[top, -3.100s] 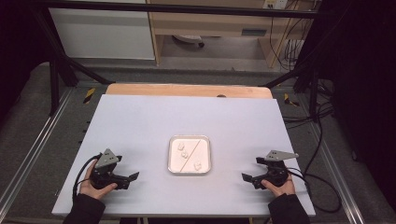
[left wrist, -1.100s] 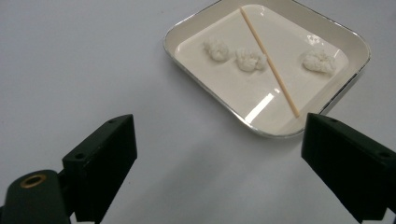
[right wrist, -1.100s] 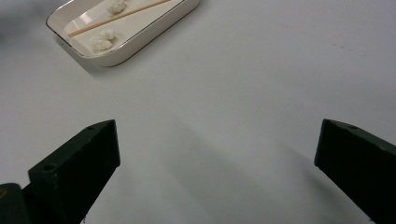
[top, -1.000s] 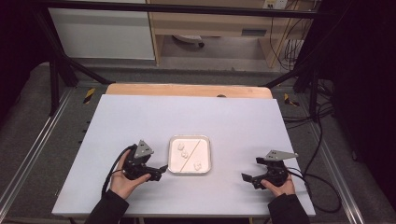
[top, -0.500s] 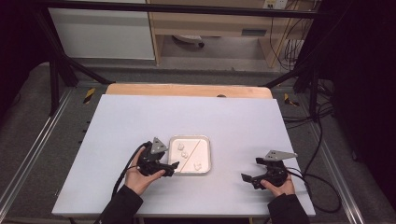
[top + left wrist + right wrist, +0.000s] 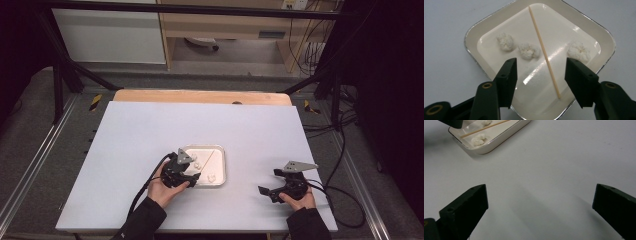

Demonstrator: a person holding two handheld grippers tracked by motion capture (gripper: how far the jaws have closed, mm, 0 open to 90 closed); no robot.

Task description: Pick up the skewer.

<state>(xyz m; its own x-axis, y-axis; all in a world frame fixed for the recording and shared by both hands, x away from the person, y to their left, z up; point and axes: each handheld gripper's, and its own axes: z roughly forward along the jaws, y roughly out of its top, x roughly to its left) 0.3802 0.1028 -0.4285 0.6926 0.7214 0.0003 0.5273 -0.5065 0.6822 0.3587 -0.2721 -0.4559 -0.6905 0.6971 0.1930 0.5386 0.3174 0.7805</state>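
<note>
White tabletop (image 6: 150,130), centre frame: we note a tray (image 6: 474,37) with three white lumps (image 6: 505,41) and a stick (image 6: 544,50). Left gripper (image 6: 540,75) hovers above it, jaws parted and empty, apparently framing the stick. Right gripper (image 6: 272,192) waits lower right, wide open, empty.

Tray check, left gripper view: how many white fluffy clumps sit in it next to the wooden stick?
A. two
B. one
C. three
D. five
C. In the left gripper view the tray holds three white clumps: two on one side of the wooden stick and one on the other, with the open left gripper poised above them.
</note>
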